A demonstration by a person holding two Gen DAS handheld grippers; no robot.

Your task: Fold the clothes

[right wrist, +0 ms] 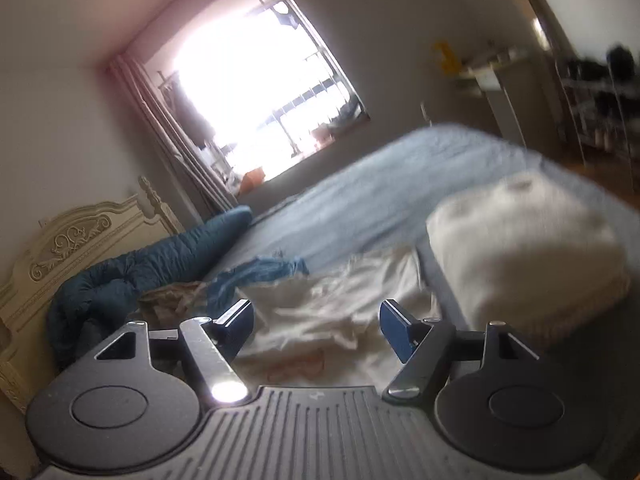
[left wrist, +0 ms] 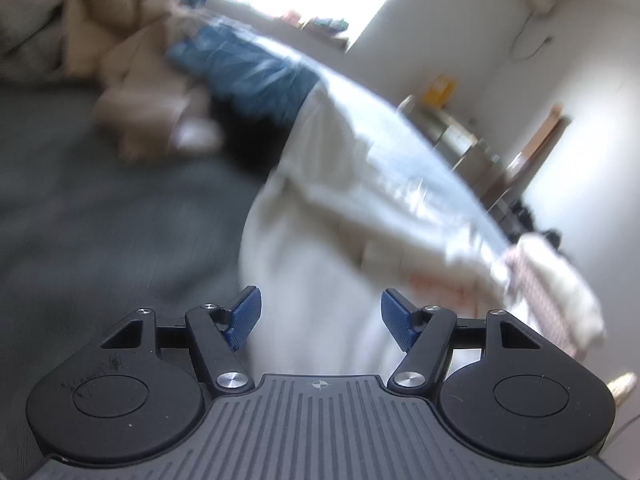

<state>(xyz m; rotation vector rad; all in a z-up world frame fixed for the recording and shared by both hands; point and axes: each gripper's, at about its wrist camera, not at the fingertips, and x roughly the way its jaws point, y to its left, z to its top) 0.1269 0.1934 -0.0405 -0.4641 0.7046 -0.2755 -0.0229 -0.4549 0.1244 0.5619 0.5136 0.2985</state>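
Note:
A crumpled white garment (left wrist: 320,208) with a faint orange print lies on the bed; it also shows in the right wrist view (right wrist: 320,312). My left gripper (left wrist: 320,318) is open and empty, just above its near edge. My right gripper (right wrist: 316,328) is open and empty, above the same garment. A blue garment (left wrist: 248,68) and beige clothes (left wrist: 144,80) lie beyond it. In the right wrist view the blue garment (right wrist: 256,276) and beige cloth (right wrist: 172,300) lie to the left. Both views are blurred.
A stack of folded pale clothes (right wrist: 524,248) sits on the bed at right, also in the left wrist view (left wrist: 560,292). A dark teal quilt (right wrist: 132,272) lies by the cream headboard (right wrist: 72,248). A grey blanket (left wrist: 100,200) is at left. Shelves (right wrist: 592,112) stand by the far wall.

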